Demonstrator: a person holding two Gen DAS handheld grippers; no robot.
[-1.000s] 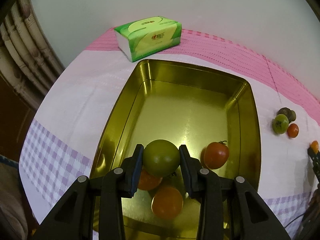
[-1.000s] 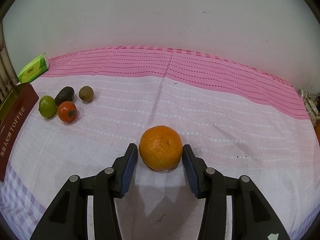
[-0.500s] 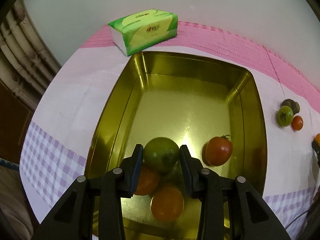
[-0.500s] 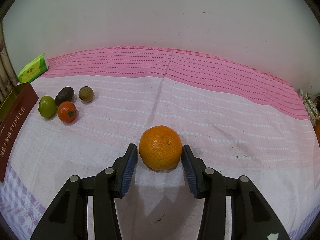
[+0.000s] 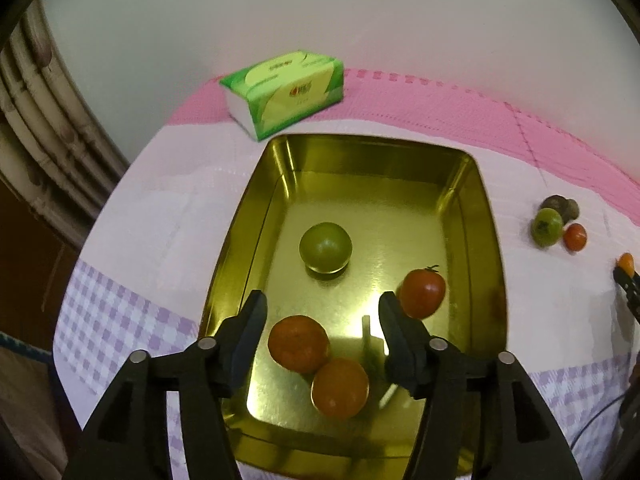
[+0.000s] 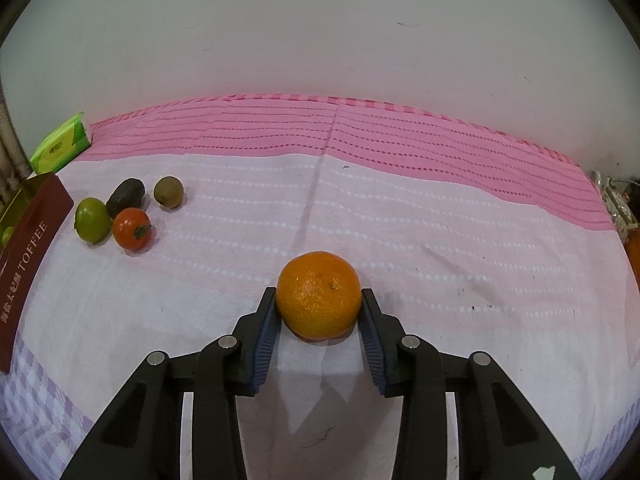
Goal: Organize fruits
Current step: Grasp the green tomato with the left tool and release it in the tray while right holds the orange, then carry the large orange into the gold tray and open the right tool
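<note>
In the left wrist view a gold tin tray [image 5: 490, 240] holds a green tomato [image 5: 325, 246], a red tomato [image 5: 422, 293] and two oranges [image 5: 298, 343] [image 5: 340, 387]. My left gripper [image 5: 321, 302] hangs over the tray's near half. Its jaws are opening and nothing is between them. The green tomato lies free on the tray floor beyond the fingertips. In the right wrist view my right gripper [image 6: 318, 293] is closing on a big orange [image 6: 319, 295] that rests on the cloth. Both blue pads [image 6: 266, 320] touch its sides.
A green fruit [image 6: 93, 219], a dark avocado [image 6: 126, 197], a kiwi [image 6: 169, 191] and a small red tomato [image 6: 132, 228] cluster on the pink-and-white cloth beside the tin's red "TOFFEE" side [image 6: 28, 248]. A green tissue pack [image 5: 286, 92] lies behind the tray. The wall stands close behind.
The left jaws spread apart and let go of the green tomato, which now lies on the tray floor farther from the fingers. The right jaws closed in until they touch the orange.
</note>
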